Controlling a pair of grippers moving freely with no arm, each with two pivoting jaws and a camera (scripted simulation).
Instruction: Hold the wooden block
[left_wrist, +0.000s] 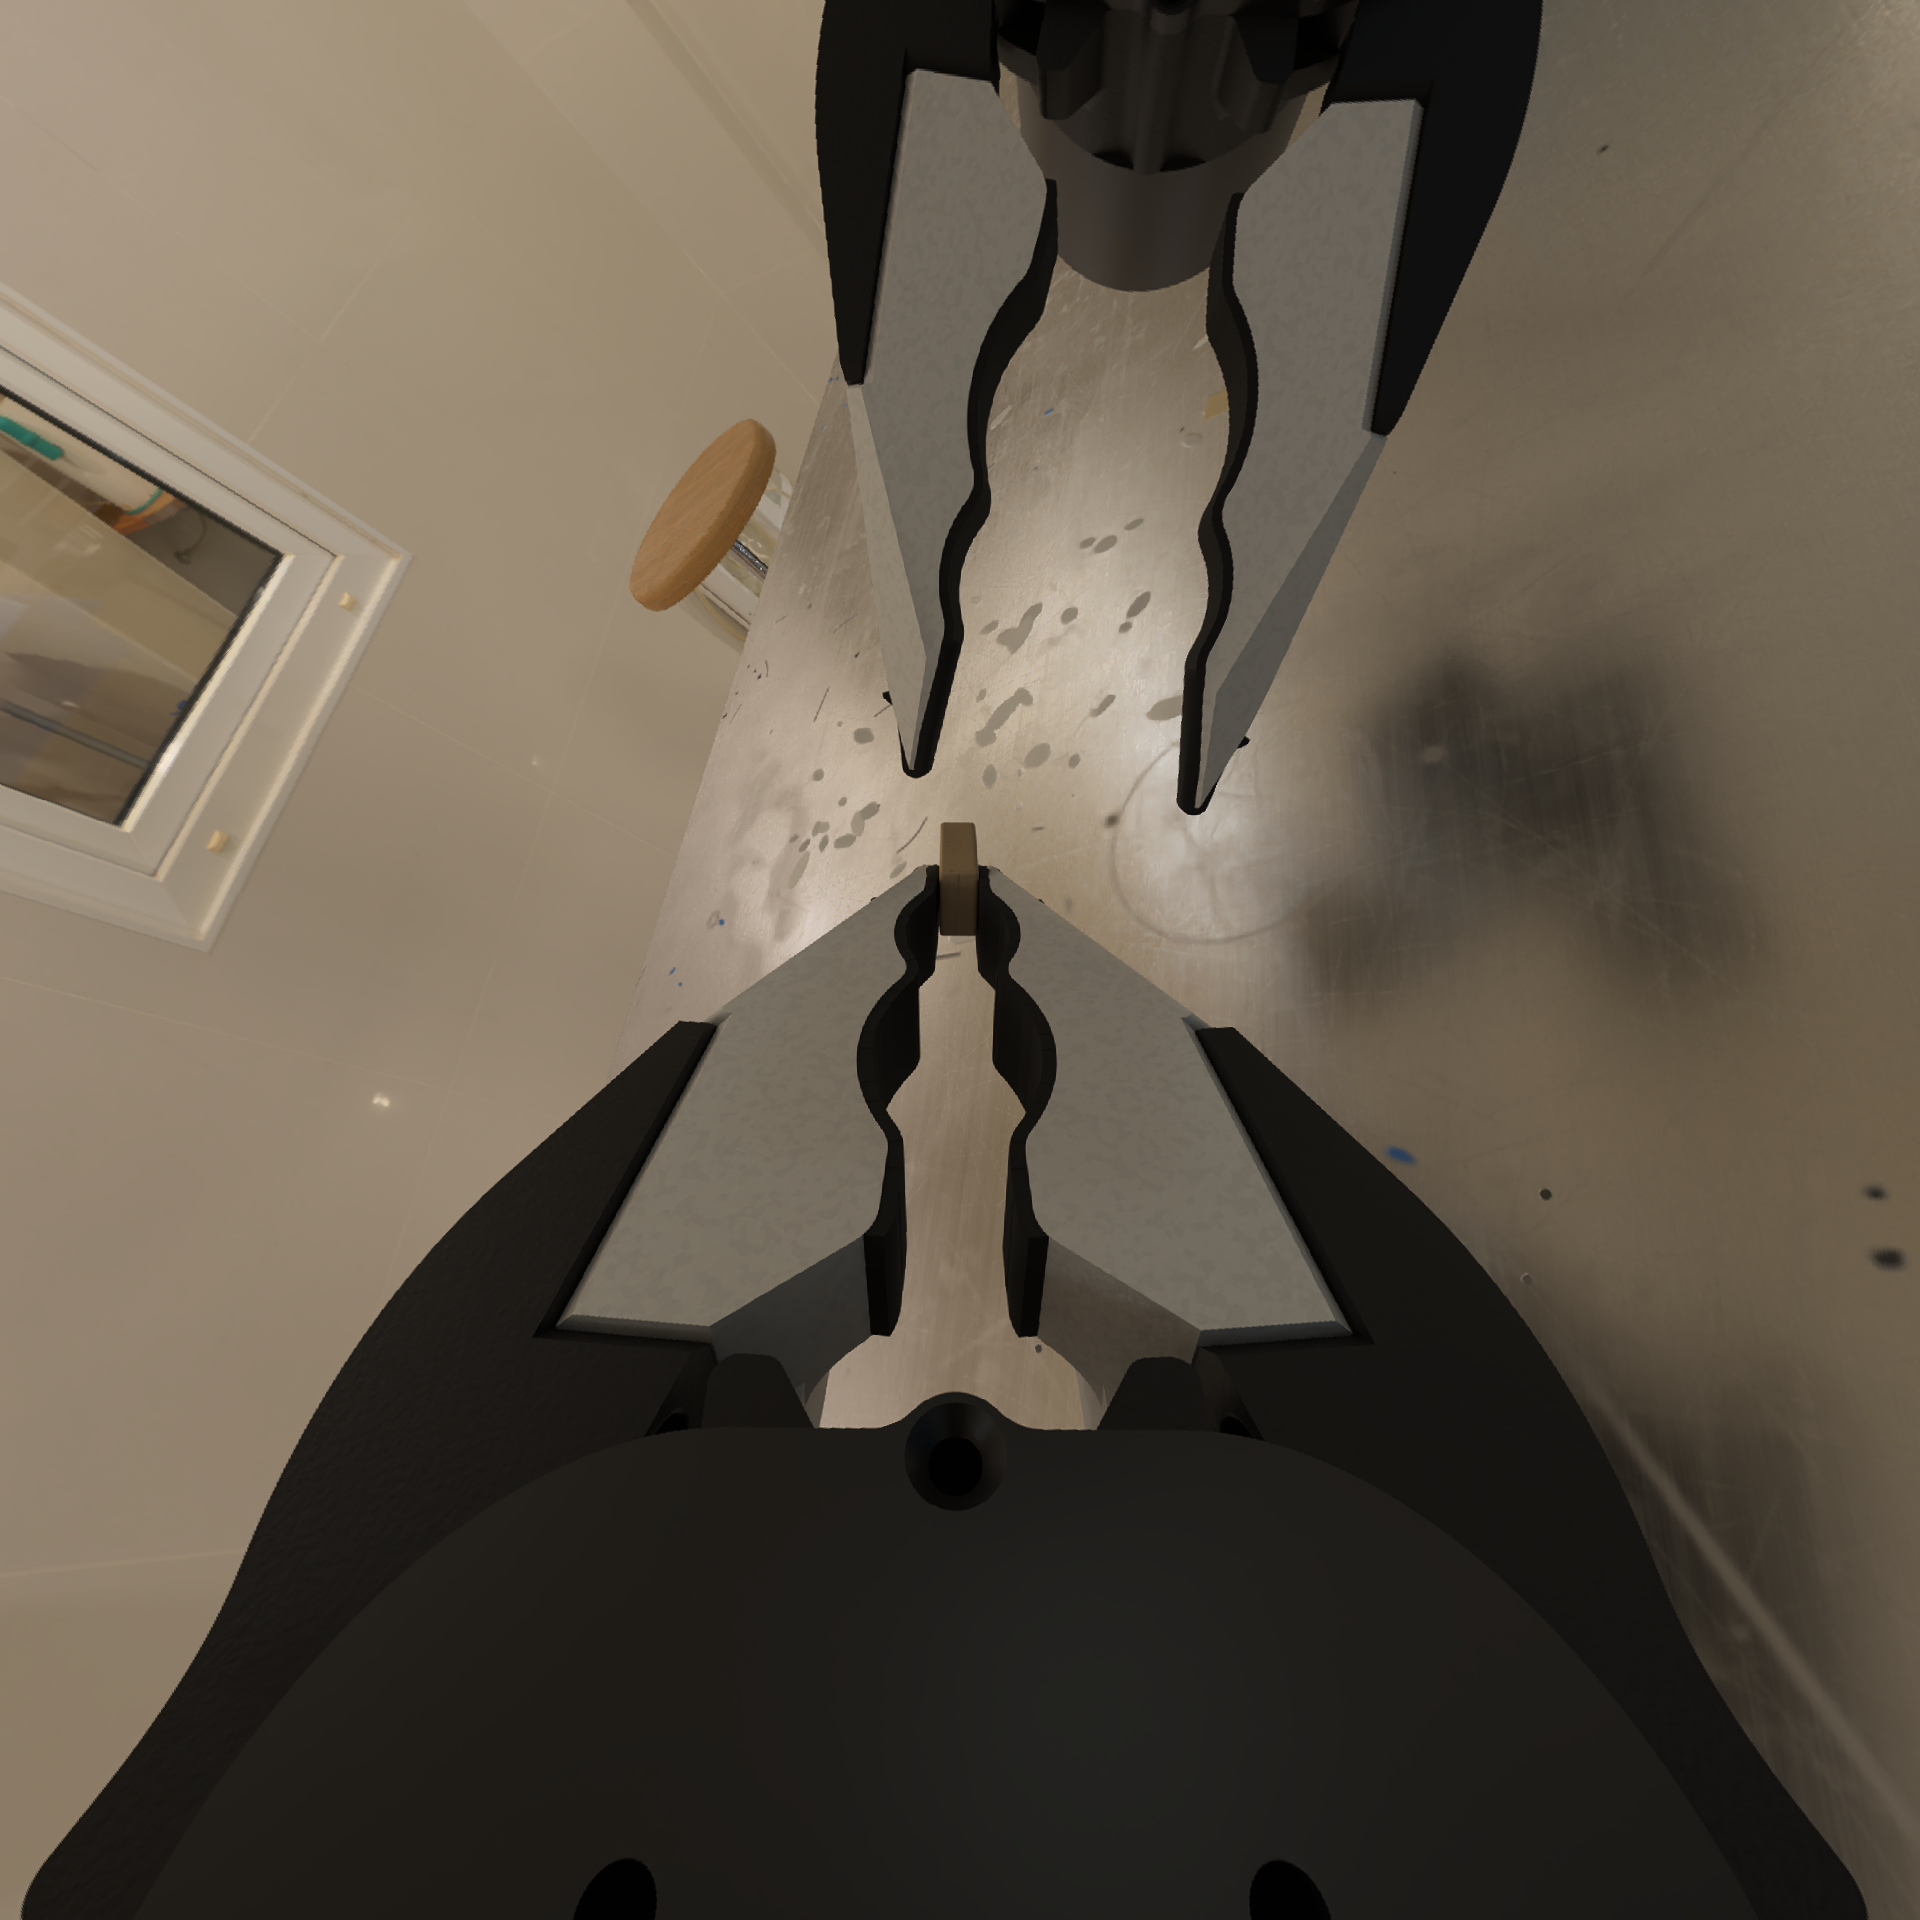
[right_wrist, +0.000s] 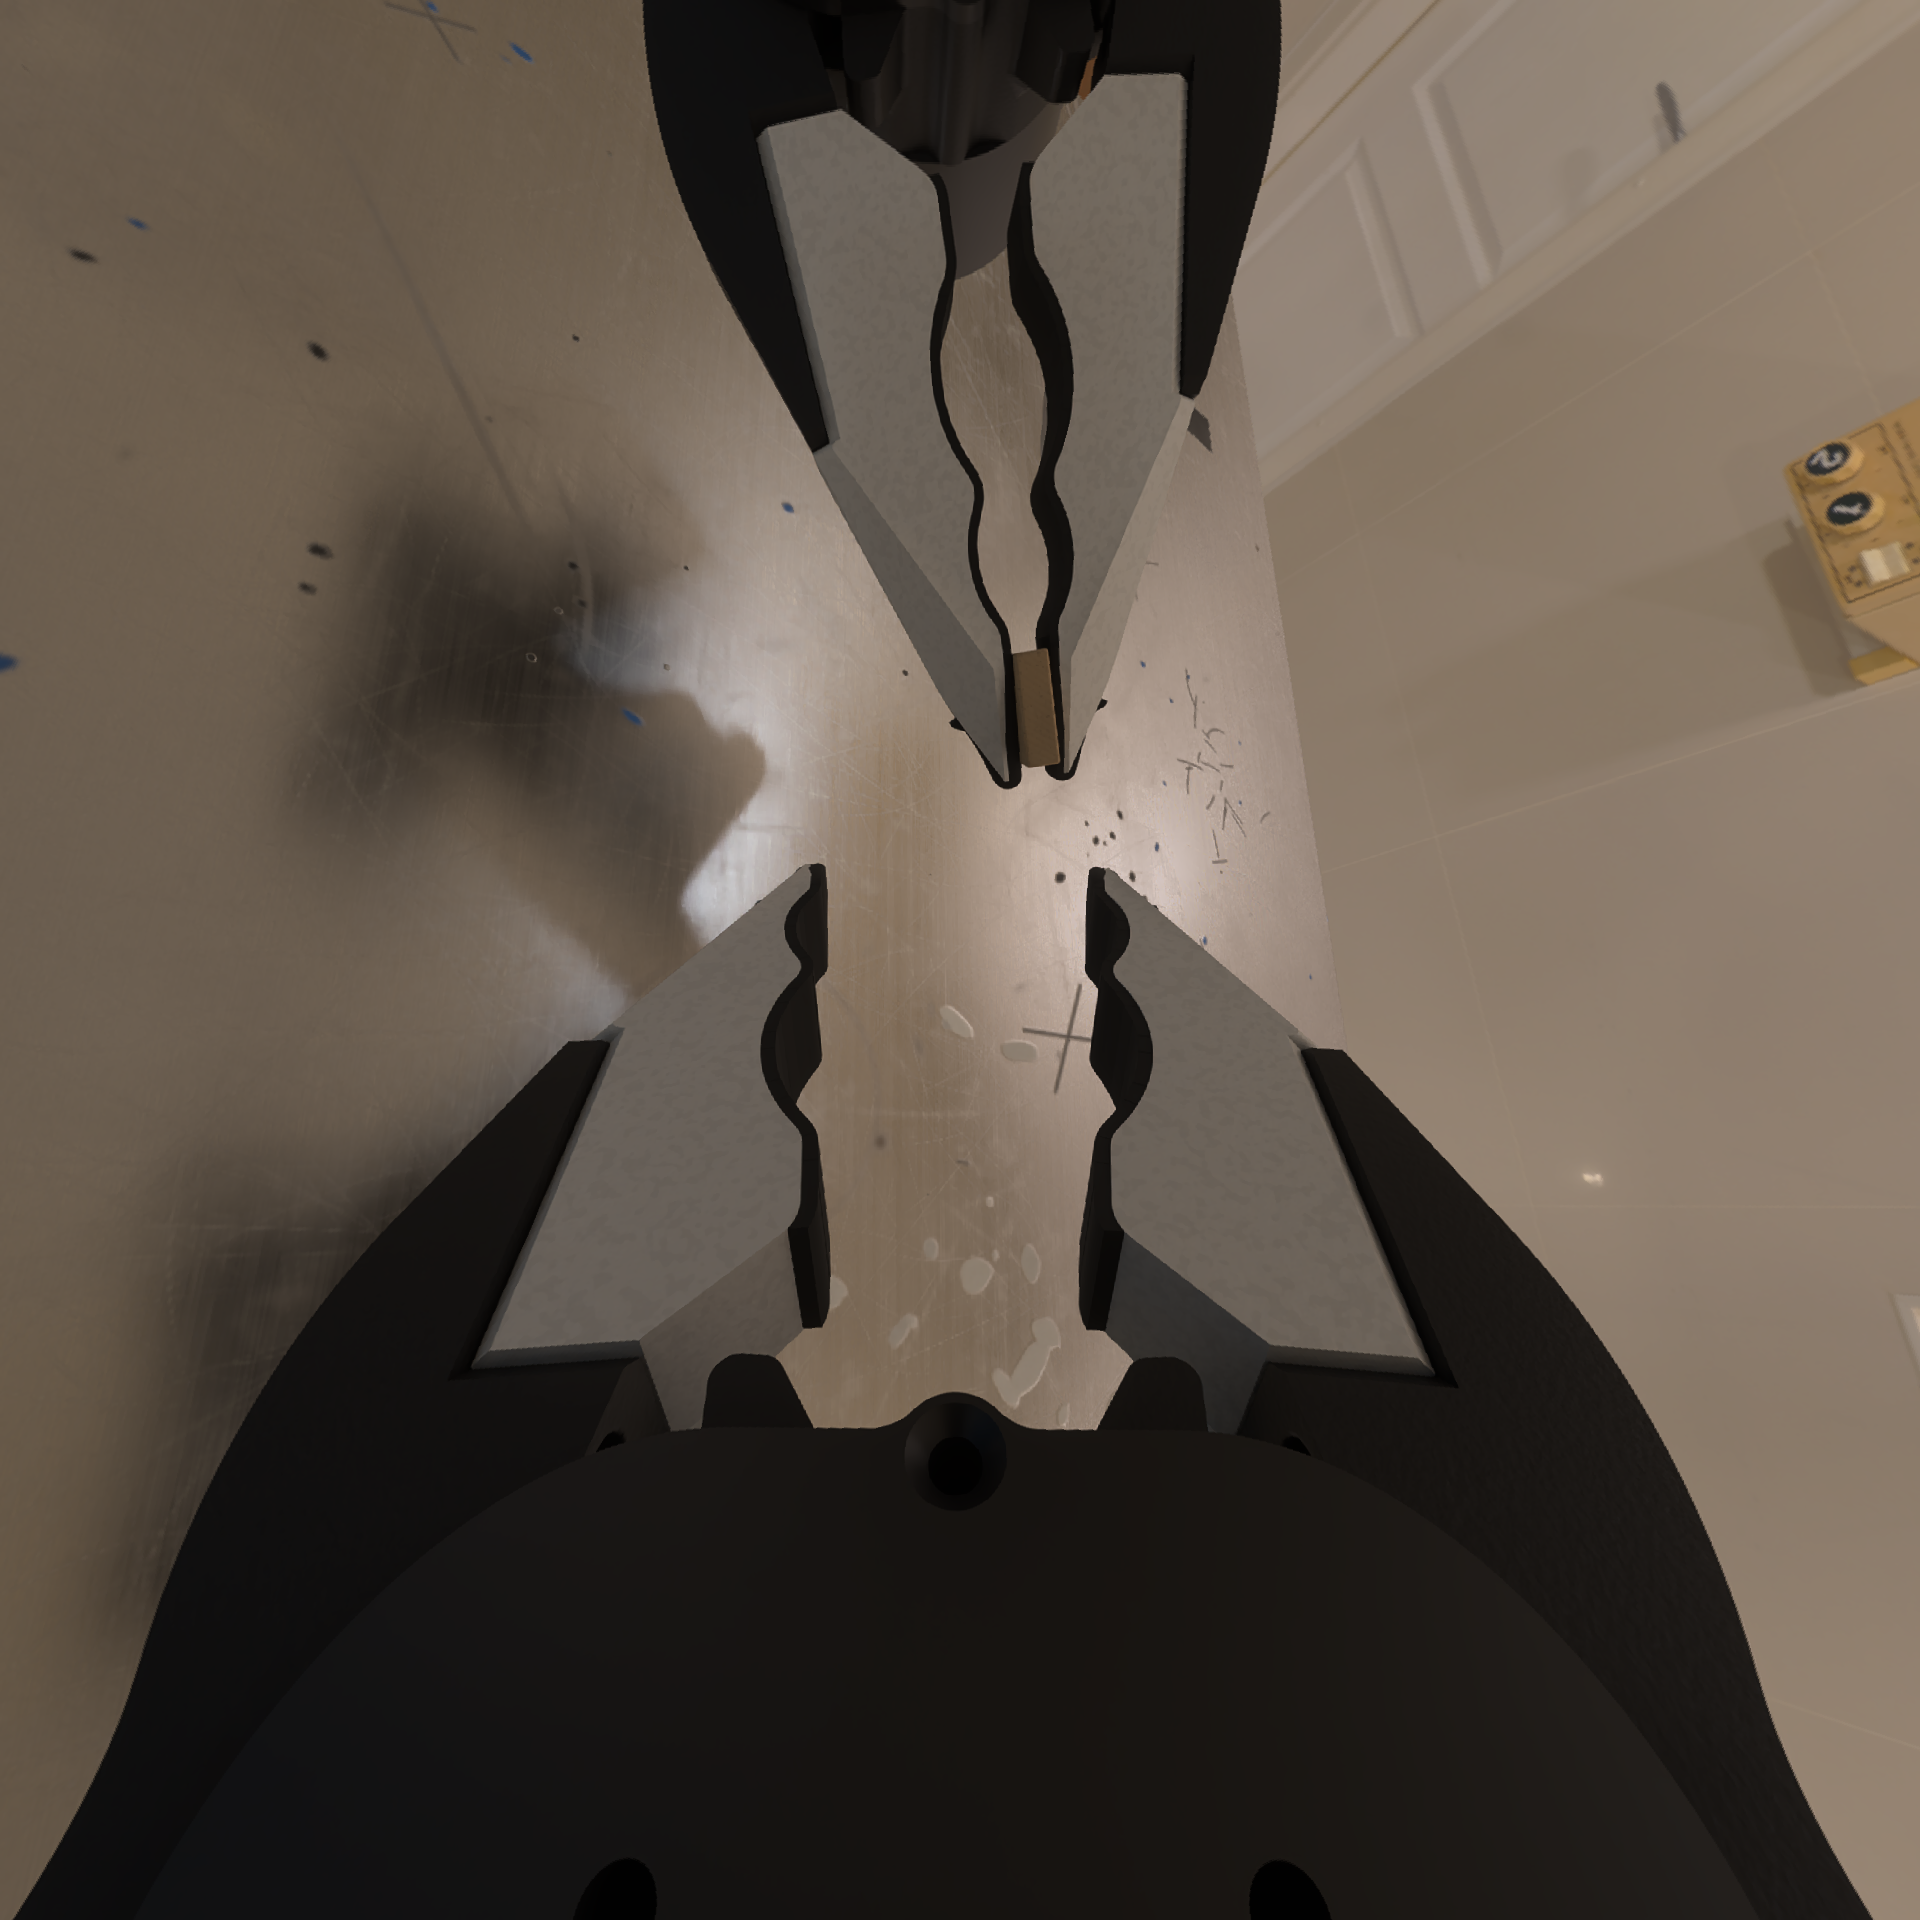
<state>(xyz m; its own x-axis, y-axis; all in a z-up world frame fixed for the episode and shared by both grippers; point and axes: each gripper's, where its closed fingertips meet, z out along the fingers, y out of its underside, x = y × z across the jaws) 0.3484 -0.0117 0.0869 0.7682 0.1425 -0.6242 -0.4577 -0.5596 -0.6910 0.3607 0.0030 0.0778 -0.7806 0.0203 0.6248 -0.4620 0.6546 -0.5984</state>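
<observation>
The wooden block (left_wrist: 957, 883) is small and tan. My left gripper (left_wrist: 956, 875) is shut on it at the fingertips, above a scratched metal table (left_wrist: 1507, 436). About half of the block sticks out past the tips. My right gripper (left_wrist: 1051, 788) faces it tip to tip, open and empty, a short gap from the block. In the right wrist view, my right gripper (right_wrist: 956, 878) is open with nothing between its fingers. Beyond it my left gripper (right_wrist: 1034, 771) is shut on the block (right_wrist: 1037, 707).
A round wooden stool (left_wrist: 704, 514) stands beside the table's left edge. A white-framed window (left_wrist: 156, 623) lies farther left. In the right wrist view a tan box (right_wrist: 1860, 540) and white panelled doors (right_wrist: 1382, 208) lie beyond the table's (right_wrist: 312, 312) right edge.
</observation>
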